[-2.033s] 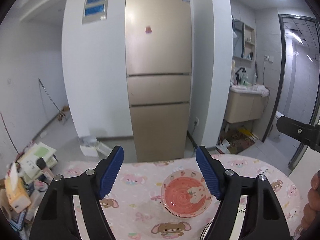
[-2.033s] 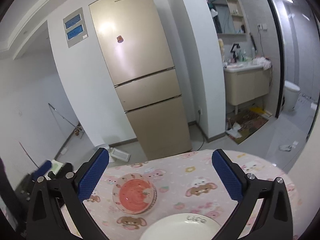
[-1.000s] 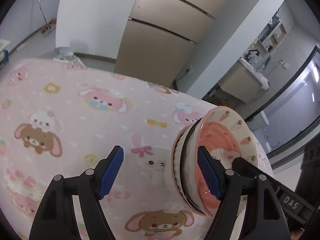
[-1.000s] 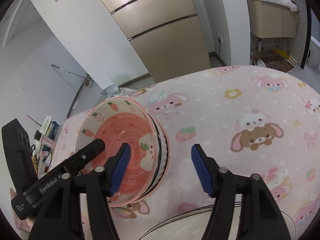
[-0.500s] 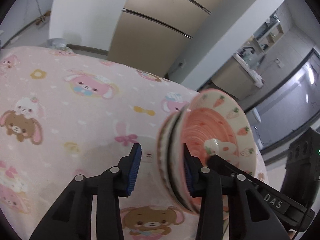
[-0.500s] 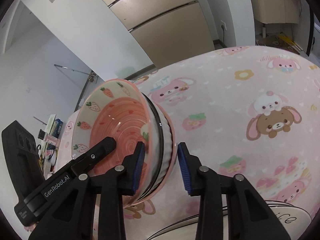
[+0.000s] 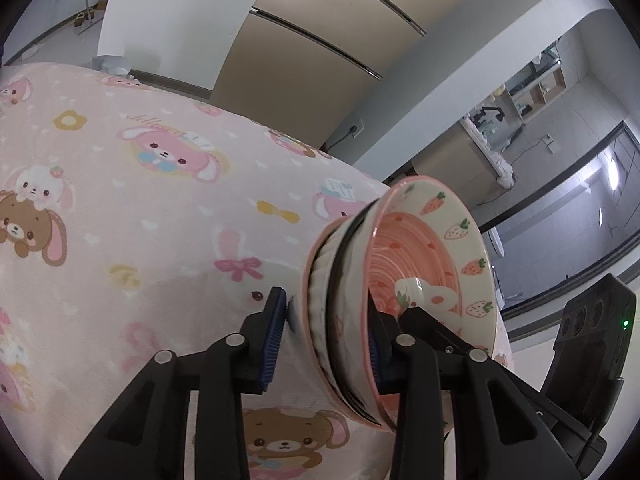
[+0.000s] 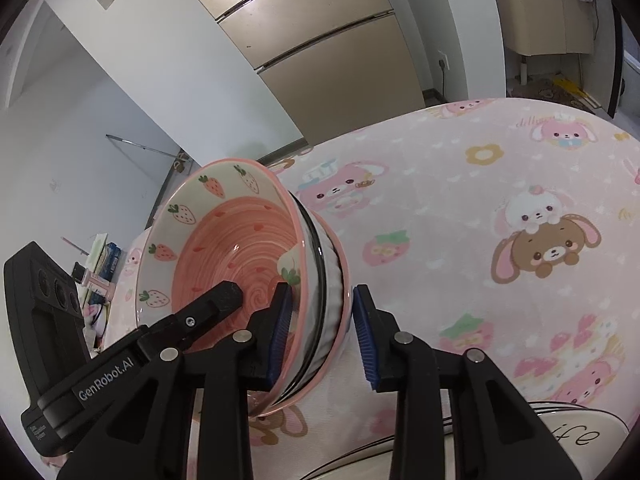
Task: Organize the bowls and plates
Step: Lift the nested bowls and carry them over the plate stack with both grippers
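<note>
Pink cartoon-print tablecloth (image 7: 132, 208) covers the table, with a gold refrigerator (image 8: 320, 40) and white walls behind. Left gripper (image 7: 326, 338): jaws closing across the rim of a stack of bowls (image 7: 348, 280), one blue pad outside the wall, the other inside the top bowl; the gripper points steeply down at the table. Right gripper (image 8: 322, 332): jaws likewise closing across the opposite rim of the same stack (image 8: 320, 264), one pad inside, one outside, at a similar downward slant. Firm pad contact is hard to confirm in either view. The stack appears tilted between the two grippers; its underside is hidden, so contact with the cloth cannot be told. Top bowl: pink interior, strawberry and carrot border, empty. Bowl count unclear. White plate (image 8: 560, 440), lettered, cut off at the right view's lower edge.
</note>
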`<state>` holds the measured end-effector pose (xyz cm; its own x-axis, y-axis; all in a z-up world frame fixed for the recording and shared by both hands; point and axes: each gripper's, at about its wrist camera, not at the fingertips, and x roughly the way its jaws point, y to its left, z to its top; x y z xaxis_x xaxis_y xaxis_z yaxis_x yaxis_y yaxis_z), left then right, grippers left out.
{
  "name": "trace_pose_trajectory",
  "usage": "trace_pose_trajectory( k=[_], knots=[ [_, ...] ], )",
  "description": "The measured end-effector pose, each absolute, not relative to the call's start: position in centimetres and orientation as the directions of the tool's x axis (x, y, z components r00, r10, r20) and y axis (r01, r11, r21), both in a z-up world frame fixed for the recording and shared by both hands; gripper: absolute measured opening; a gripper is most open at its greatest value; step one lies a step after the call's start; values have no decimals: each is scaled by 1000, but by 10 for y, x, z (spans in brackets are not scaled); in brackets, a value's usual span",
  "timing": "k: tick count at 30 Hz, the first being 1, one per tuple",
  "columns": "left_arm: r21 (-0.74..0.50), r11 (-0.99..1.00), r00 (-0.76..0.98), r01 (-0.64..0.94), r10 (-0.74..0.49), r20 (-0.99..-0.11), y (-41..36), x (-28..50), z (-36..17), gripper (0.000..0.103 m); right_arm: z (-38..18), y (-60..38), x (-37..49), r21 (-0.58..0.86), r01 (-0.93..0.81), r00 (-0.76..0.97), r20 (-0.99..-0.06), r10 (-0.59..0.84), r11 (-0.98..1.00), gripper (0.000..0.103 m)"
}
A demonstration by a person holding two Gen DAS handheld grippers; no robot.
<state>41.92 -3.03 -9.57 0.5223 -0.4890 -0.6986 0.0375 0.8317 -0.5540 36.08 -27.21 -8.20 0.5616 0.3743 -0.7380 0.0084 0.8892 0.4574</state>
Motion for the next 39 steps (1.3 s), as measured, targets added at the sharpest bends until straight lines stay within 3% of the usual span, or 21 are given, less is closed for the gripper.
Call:
trace_pose_trajectory(
  k=[6, 12, 18, 23, 30, 33, 34, 37, 39],
  knots=[
    [-406, 910, 560, 87, -382, -735, -46, 411, -82, 30, -81, -272, 360, 451, 5, 578, -729, 366, 892, 28],
    [-469, 879, 540, 82, -435, -720, -37, 414, -88, 30, -81, -275, 361, 458, 9, 560, -739, 375, 889, 29],
    [-530, 845, 511, 64, -484, -710, -32, 419, -94, 36, -83, -273, 364, 455, -30, 534, -746, 399, 890, 38],
    [-545, 836, 507, 65, -498, -704, -31, 420, -95, 32, -83, -278, 363, 481, -1, 544, -735, 404, 877, 32],
    [-554, 831, 491, 51, -504, -710, -30, 421, -94, 32, -82, -278, 362, 470, -20, 528, -744, 409, 882, 32],
    [-549, 834, 474, 47, -503, -723, -33, 425, -94, 37, -83, -275, 365, 469, -20, 501, -759, 415, 883, 37],
    [-564, 825, 458, 36, -515, -725, -33, 426, -96, 40, -85, -269, 367, 460, -46, 474, -771, 425, 887, 46],
    [-643, 766, 408, 3, -588, -698, -27, 431, -109, 47, -86, -269, 368, 468, -31, 480, -768, 424, 883, 43],
    [-672, 740, 405, -17, -610, -681, -22, 432, -113, 46, -87, -274, 368, 494, -11, 483, -759, 437, 869, 40]
  ],
)
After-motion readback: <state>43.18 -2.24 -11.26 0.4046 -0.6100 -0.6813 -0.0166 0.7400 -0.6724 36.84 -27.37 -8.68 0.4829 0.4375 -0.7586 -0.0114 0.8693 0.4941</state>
